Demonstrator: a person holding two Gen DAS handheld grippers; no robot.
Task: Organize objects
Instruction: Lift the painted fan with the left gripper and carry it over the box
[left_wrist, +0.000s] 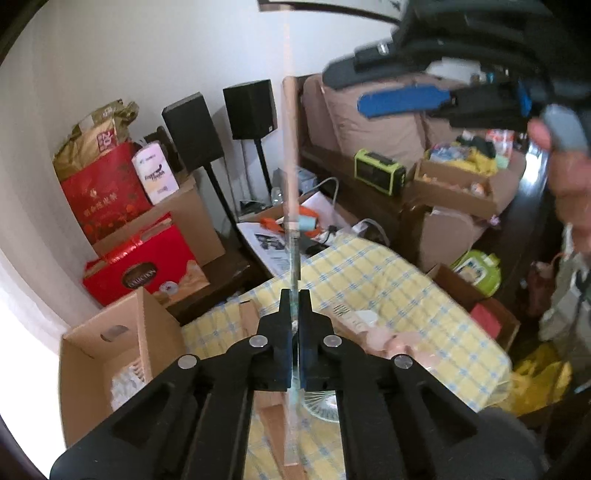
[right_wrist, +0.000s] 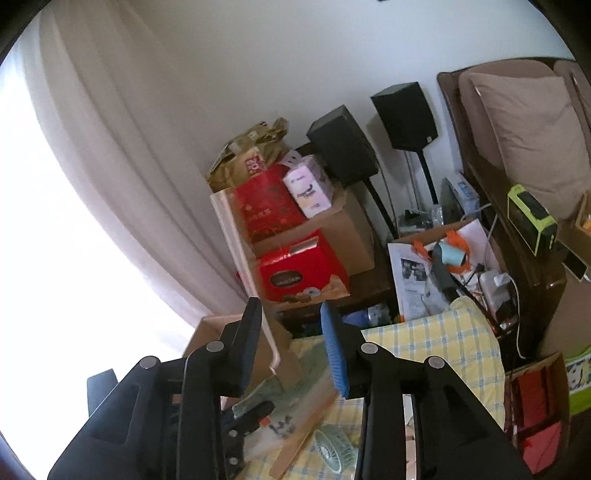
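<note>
My left gripper (left_wrist: 294, 295) is shut on a long thin pale stick (left_wrist: 290, 147). The stick runs up through the closed jaws, bluish and clear low down and wood-coloured at the top. In the right wrist view the same stick (right_wrist: 236, 243) slants up from the cloth, just inside the left finger of my right gripper (right_wrist: 291, 310). That gripper is open and its pads do not press on the stick. One of its blue pads (left_wrist: 402, 99) shows at the upper right of the left wrist view, with a person's hand (left_wrist: 565, 173) behind it.
The table has a yellow checked cloth (left_wrist: 388, 288). On it lie a small green fan (right_wrist: 332, 446), a wooden slat (right_wrist: 303, 432) and a glass dish (left_wrist: 321, 402). An open cardboard box (left_wrist: 110, 354) stands at its left. Red gift boxes (right_wrist: 299, 277), two black speakers (left_wrist: 192, 129) and a sofa (left_wrist: 369, 125) crowd the back.
</note>
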